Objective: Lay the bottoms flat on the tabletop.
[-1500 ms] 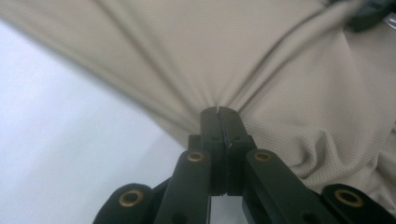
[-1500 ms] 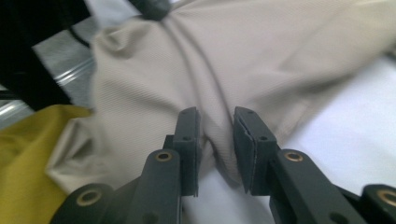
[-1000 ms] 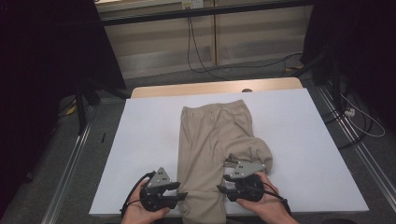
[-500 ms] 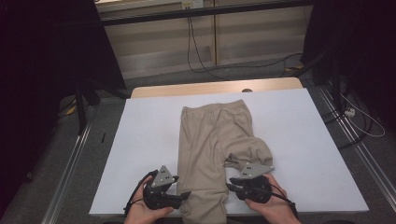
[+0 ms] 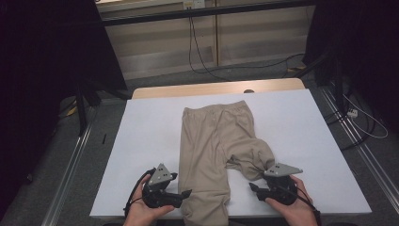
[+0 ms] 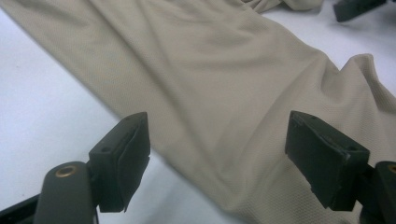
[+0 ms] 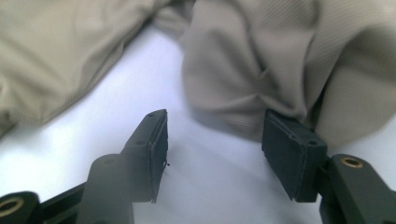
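Beige trousers (image 5: 216, 155) lie flat on the white table cover (image 5: 141, 141), waistband far from the person, one leg straight down to the near edge, the other leg bunched into a crumpled heap (image 5: 251, 162) beside it. All places below I give relative to these trousers.

The step in hand, as I judge it, is to take hold of the cloth again near the leg ends, so that the bunched leg can be pulled out straight. To do this well, each gripper should close on one layer edge only, low and close to the cover, and the pull should go slowly toward the near edge, otherwise the heap only rolls over.

The left gripper (image 5: 184, 194) rests at the left border of the straight leg, close to its hem. Its jaws have just been opening and now stand wide apart; in the left gripper view the cloth (image 6: 224, 93) lies in front of and partly between the pads (image 6: 122, 158), but they do not press it. The right gripper (image 5: 252, 186) sits just under the crumpled heap. Its jaws have also just been opening; in the right gripper view the heap (image 7: 280, 60) touches or nearly touches the right pad (image 7: 292, 154), while the gap between the pads shows bare white cover, so nothing is gripped
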The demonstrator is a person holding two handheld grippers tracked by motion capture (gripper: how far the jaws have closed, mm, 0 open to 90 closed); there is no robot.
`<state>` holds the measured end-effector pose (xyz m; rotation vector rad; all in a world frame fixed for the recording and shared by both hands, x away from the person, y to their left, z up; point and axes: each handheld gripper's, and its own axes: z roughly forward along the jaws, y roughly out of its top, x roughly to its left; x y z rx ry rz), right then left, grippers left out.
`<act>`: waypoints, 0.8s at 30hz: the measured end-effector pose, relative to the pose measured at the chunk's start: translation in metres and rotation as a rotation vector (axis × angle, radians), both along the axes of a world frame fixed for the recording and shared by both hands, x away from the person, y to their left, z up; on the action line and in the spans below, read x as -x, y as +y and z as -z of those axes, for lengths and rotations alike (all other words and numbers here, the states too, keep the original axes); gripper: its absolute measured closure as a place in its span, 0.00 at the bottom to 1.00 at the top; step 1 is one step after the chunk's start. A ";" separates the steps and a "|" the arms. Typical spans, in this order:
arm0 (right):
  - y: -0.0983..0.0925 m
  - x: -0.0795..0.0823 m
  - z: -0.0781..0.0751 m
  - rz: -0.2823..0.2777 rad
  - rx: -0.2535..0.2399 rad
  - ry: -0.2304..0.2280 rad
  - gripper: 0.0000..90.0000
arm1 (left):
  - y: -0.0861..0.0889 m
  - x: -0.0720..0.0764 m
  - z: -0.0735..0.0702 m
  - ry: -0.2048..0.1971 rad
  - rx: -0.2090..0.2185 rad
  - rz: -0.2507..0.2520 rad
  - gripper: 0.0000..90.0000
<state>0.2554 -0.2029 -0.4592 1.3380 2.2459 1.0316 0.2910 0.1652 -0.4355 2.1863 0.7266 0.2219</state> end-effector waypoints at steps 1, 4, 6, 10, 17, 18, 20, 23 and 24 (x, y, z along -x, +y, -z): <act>-0.001 -0.005 0.000 0.007 -0.007 -0.007 0.44 | 0.000 0.000 0.000 0.007 0.007 0.003 0.25; 0.001 -0.022 0.001 0.005 0.007 -0.021 0.43 | 0.001 -0.002 0.001 0.040 0.028 -0.014 0.25; 0.003 -0.037 0.000 0.009 0.019 -0.037 0.43 | 0.002 -0.002 0.001 0.017 0.008 -0.023 0.25; 0.008 -0.063 -0.002 0.001 -0.002 -0.063 0.38 | 0.003 -0.003 0.001 0.010 0.010 -0.025 0.25; 0.022 -0.092 -0.005 -0.051 -0.055 -0.108 0.30 | 0.004 -0.004 0.001 0.004 0.005 -0.038 0.21; 0.025 -0.094 -0.003 -0.059 -0.063 -0.107 0.28 | 0.004 -0.004 0.001 0.000 0.004 -0.038 0.21; 0.030 -0.097 0.002 -0.098 -0.056 -0.092 0.24 | 0.004 -0.004 0.001 -0.001 0.008 -0.033 0.21; 0.038 -0.097 0.006 -0.137 0.011 -0.080 0.24 | 0.004 -0.003 0.001 -0.001 0.012 -0.032 0.21; 0.039 -0.096 0.007 -0.137 0.032 -0.085 0.26 | 0.004 -0.004 0.001 0.001 0.012 -0.031 0.21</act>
